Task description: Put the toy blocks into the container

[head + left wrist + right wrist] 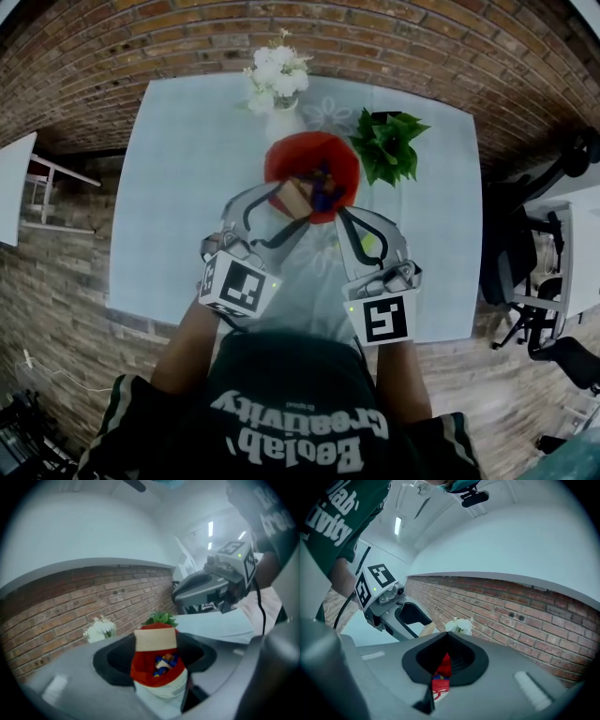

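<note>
Left hand-held gripper (289,208) clamps beige toy block (155,640) between its jaws, over near rim of red container (298,155). Container sits mid-worktop (187,187), colourful blocks (165,663) inside. Right hand-held gripper (340,212) just beside left one, jaws pressed together, nothing held. White flowers (277,75) and green plant (389,141) behind container.

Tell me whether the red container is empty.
Not empty: the left gripper view shows small coloured blocks inside the red container.
</note>
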Available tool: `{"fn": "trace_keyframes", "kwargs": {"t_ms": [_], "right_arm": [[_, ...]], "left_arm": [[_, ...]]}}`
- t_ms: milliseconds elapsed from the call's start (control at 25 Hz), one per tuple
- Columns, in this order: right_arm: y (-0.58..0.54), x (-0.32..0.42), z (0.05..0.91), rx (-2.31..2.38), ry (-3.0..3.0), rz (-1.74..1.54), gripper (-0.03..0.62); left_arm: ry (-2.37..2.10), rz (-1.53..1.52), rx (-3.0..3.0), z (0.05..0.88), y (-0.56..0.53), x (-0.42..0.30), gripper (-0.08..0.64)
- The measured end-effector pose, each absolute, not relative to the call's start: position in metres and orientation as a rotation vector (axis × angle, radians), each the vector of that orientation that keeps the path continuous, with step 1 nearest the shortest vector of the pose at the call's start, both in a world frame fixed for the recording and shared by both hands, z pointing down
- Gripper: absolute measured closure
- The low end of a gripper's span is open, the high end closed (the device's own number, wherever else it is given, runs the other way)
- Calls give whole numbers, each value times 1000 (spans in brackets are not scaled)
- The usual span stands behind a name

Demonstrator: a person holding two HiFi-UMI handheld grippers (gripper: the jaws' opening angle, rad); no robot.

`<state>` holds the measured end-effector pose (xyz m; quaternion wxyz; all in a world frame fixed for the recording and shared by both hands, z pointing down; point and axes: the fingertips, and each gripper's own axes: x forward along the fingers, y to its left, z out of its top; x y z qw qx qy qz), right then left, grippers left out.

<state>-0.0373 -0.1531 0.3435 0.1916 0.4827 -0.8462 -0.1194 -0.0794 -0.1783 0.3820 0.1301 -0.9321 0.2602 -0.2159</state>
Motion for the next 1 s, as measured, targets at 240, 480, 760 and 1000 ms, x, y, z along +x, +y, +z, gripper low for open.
{"fn": "trace_keyframes", "kwargs": {"t_ms": [240, 480, 760, 1000], "right_arm": [[-167, -26, 353, 1367, -2362, -305, 585], [-175, -23, 358, 1366, -2362, -295, 586], [-177, -20, 362, 1372, -2348, -281, 586], [-171, -20, 360, 1377, -2348, -291, 585]], "left_arm": [[764, -713, -2718, 405, -199, -73, 282], [787, -665, -2733, 411, -209, -66, 166], [735, -661, -2748, 414, -204, -63, 166], [860, -623, -2678, 401, -206, -76, 557]]}}
